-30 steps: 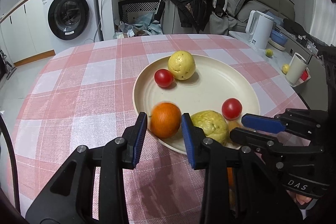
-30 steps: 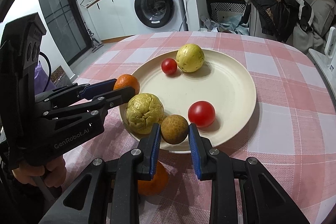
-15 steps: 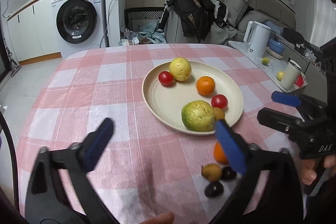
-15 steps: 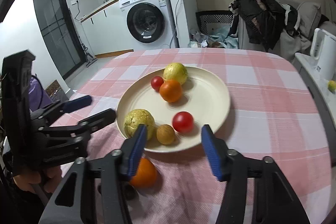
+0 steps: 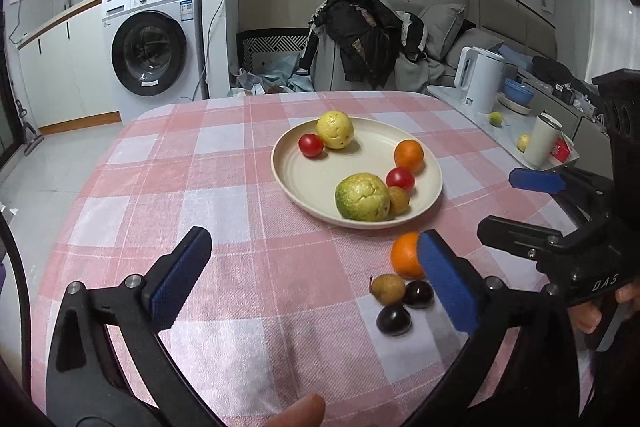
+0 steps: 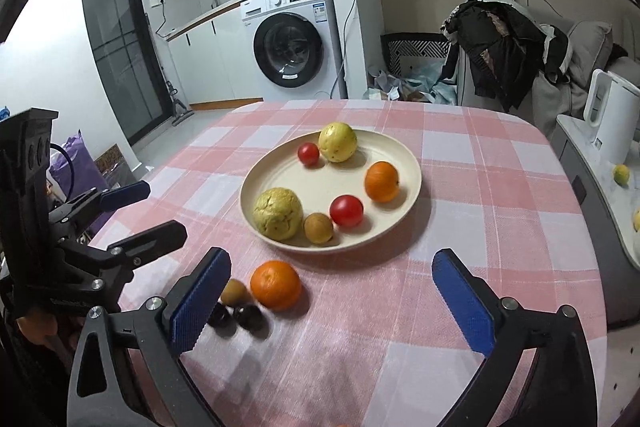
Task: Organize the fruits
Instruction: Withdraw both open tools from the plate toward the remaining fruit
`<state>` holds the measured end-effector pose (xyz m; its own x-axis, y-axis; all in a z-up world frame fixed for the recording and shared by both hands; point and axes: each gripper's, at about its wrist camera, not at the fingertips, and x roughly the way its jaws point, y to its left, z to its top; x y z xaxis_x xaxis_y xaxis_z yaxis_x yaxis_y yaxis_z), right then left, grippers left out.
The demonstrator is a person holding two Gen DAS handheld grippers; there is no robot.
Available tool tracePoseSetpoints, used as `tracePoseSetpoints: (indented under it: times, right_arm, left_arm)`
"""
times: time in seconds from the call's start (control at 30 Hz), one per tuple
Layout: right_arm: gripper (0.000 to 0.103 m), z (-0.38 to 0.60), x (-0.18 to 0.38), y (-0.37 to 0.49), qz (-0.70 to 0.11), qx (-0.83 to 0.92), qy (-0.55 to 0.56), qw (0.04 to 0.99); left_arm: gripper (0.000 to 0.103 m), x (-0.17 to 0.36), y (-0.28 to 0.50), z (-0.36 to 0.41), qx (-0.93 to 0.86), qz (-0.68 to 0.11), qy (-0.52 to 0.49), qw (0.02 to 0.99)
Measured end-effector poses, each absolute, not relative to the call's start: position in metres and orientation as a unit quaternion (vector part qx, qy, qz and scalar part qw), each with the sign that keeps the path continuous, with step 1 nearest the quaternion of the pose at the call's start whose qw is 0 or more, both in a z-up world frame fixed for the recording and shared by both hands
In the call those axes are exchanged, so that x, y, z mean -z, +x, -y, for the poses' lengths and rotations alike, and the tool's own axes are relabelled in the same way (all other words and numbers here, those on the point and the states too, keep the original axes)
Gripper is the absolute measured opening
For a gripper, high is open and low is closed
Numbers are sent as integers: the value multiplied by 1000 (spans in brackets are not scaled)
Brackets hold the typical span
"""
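A cream plate (image 5: 360,151) (image 6: 408,163) on the pink checked table holds a yellow fruit (image 5: 335,129), a green-yellow fruit (image 5: 362,197), an orange (image 5: 409,155), two tomatoes (image 5: 311,145) and a small brown fruit (image 5: 399,200). On the cloth in front of the plate lie another orange (image 5: 405,254) (image 6: 275,284), a small pear-like fruit (image 5: 386,289) and two dark plums (image 5: 394,319). My left gripper (image 5: 314,285) is open wide and empty, drawn back above the near table. My right gripper (image 6: 332,301) is open wide and empty, also drawn back.
A white kettle (image 5: 480,79), a cup (image 5: 541,139) and small fruits stand on a side counter at the right. A washing machine (image 5: 152,47) and a clothes-covered chair (image 5: 360,39) stand beyond the table. The table edge curves at the left and right.
Both grippers opened wide and pulled back from the plate. The left let go of the orange, which now lies at the plate's right side; the right let go of the small brown fruit.
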<state>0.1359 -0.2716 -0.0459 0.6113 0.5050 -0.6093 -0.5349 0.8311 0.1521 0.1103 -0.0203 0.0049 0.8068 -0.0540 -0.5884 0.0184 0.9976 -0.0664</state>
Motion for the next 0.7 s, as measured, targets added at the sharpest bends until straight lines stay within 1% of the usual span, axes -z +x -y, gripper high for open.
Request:
tracePoseSetpoints:
  times: [0.13,0.7]
  right_arm:
    - [103,265,49,130,-333,-293,-47,895]
    - [103,254,63,129,-346,-301,-56,887]
  left_arm:
    - [102,3,105,18,20,-315,-37,948]
    - [102,18,109,12,19,-330,-43,943]
